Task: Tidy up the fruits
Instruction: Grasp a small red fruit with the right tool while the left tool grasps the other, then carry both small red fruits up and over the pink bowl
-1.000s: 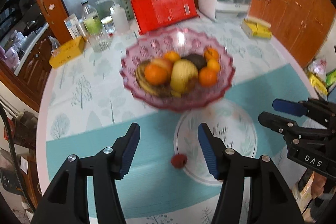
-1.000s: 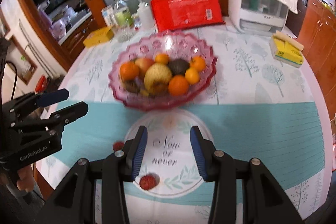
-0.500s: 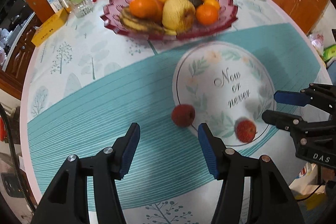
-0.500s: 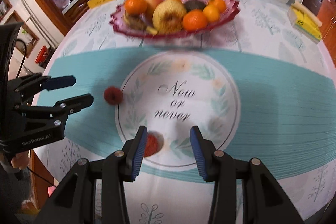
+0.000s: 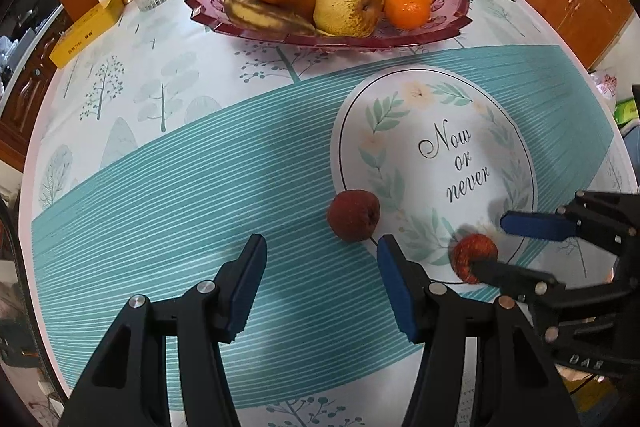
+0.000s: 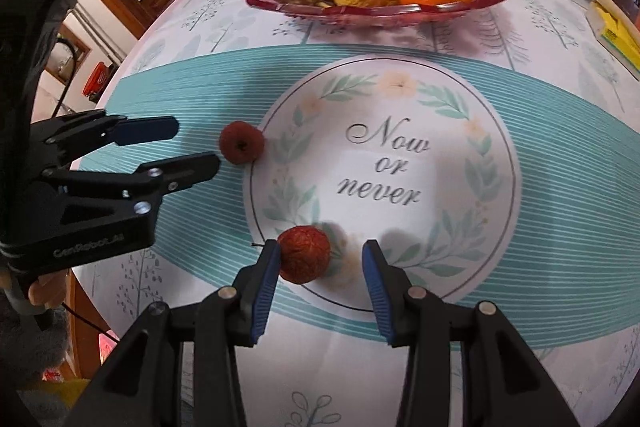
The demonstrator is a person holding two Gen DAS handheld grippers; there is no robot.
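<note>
Both tools are down low over the worktop [image 5: 168, 131] now, each lined up on a small red fruit. The right tool [image 6: 320, 267] stands part open around the brighter fruit [image 6: 304, 254], which sits on the printed round mat [image 6: 400, 99] near its edge; the left pad looks to be touching the skin, the right pad is well clear, so nothing is gripped. Danger here: close off-centre and that round fruit gets nudged sideways and rolls, perhaps off the worktop's near edge. The left tool [image 5: 320, 271] is also part open and empty, with the darker fruit [image 5: 353, 215] just beyond its tips and closer to the right finger, on the teal stripe beside the mat. Close now and it catches only air, or clips the fruit away. Both tools point steeply downward. The pink fruit bowl [image 5: 448, 23], already heaped, waits beyond.
</note>
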